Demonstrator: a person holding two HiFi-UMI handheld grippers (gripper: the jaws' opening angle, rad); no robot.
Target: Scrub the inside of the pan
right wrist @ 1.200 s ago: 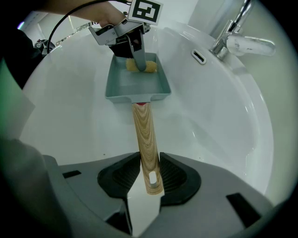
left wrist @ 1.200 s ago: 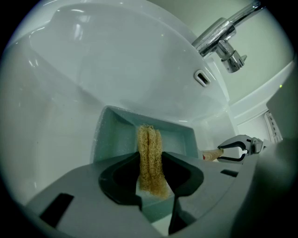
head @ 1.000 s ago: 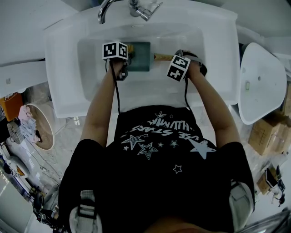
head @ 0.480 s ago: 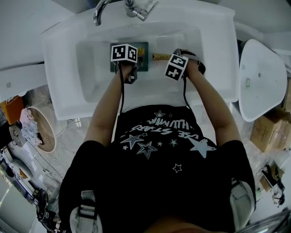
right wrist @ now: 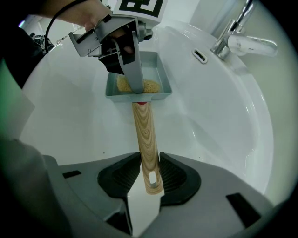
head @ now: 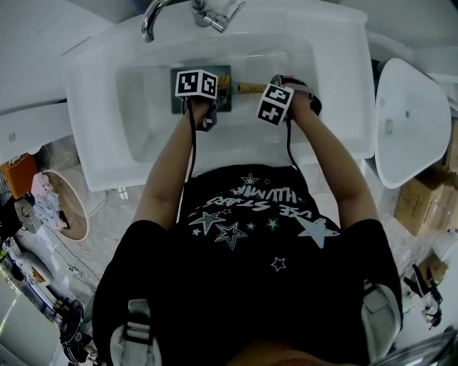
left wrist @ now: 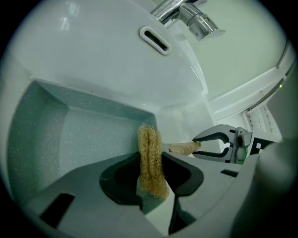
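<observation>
A square teal pan lies in the white sink, its wooden handle pointing toward me. My right gripper is shut on the end of that handle. My left gripper is shut on a tan mesh scrub pad, which hangs down into the pan and rests on its floor near the handle side. The pad's lower part shows inside the pan under the left gripper. In the head view the left gripper covers most of the pan, and the right gripper is beside it.
A chrome tap stands at the sink's back edge, with an overflow slot below it. A second white basin lies to the right. Boxes and clutter sit on the floor on both sides.
The left gripper with the pad has moved right across the pan toward the handle side, most of it in the first half second. The right gripper has kept its hold in place.
</observation>
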